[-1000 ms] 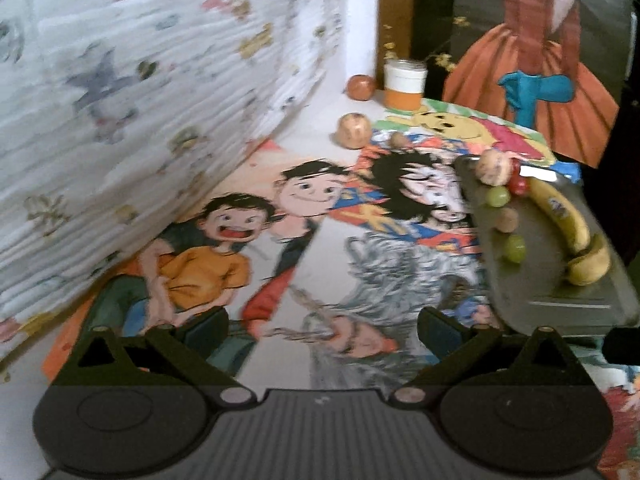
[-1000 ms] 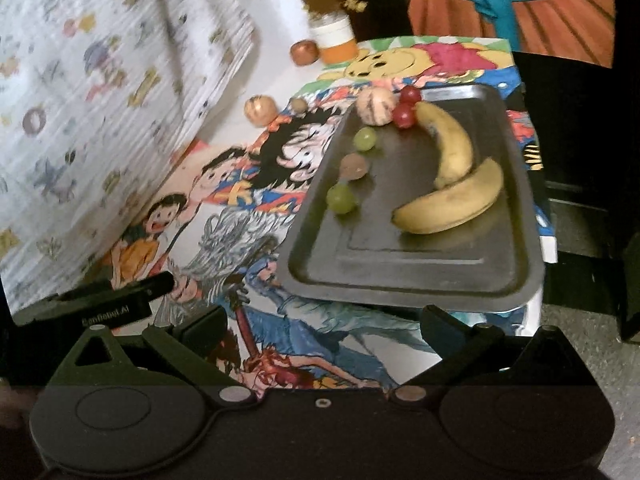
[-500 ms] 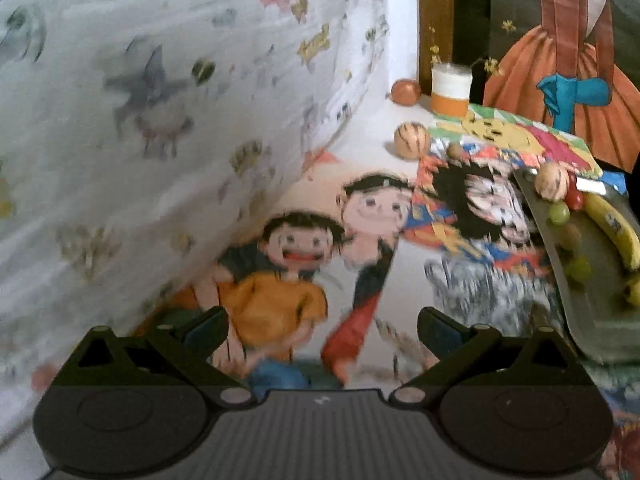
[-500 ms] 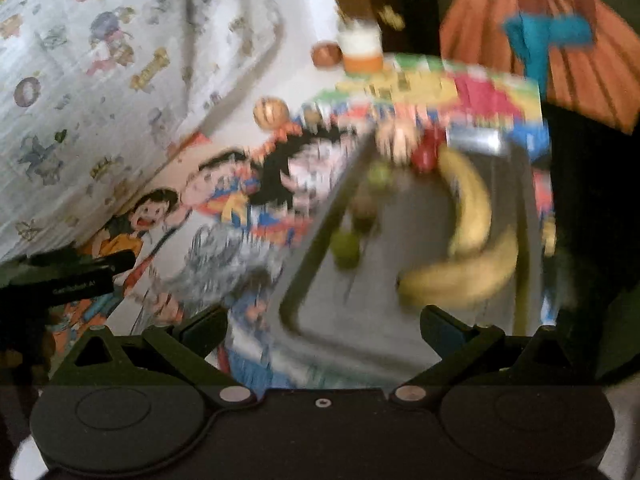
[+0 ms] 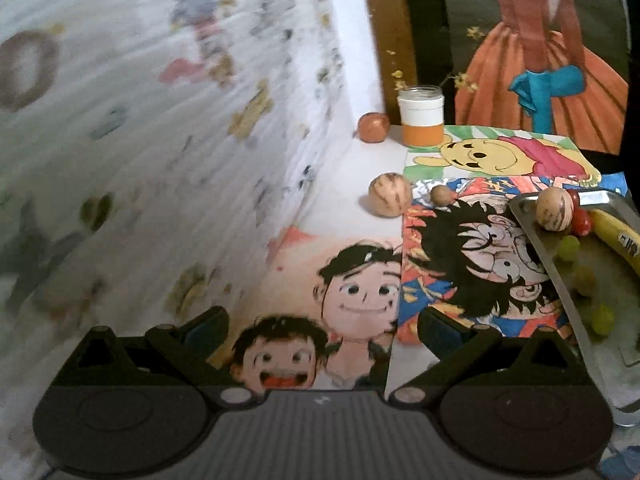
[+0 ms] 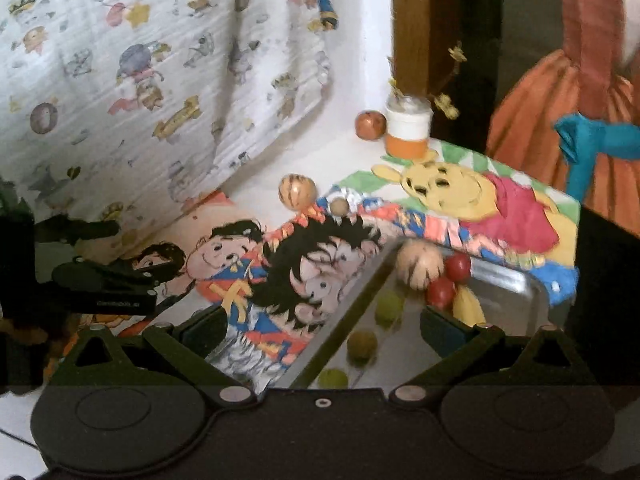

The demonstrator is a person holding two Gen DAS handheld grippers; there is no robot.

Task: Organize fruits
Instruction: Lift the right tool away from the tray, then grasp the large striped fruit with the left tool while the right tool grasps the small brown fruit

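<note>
The left gripper (image 5: 322, 334) hangs with jaws wide and nothing between them, over the cartoon prints (image 5: 360, 300) covering the counter. The right gripper (image 6: 322, 332) is likewise spread wide and holds nothing, poised over the near left rim of the metal tray (image 6: 516, 280).

The tray sits at the counter's right edge, with open counter to its left. In it lie three green grapes (image 6: 388, 306), two red cherry tomatoes (image 6: 458, 266), a striped round fruit (image 6: 418, 266) in the far left corner, and a banana (image 5: 616, 236) whose long axis runs roughly near to far; its full length is cut off.

Beyond, loose on the counter: a second striped fruit (image 5: 390, 194), a small brown fruit (image 5: 442, 195) beside it, and a reddish fruit (image 5: 373, 127) next to a white-and-orange jar (image 5: 422, 120) at the far edge. A patterned cloth (image 5: 160, 140) closes off the left side.
</note>
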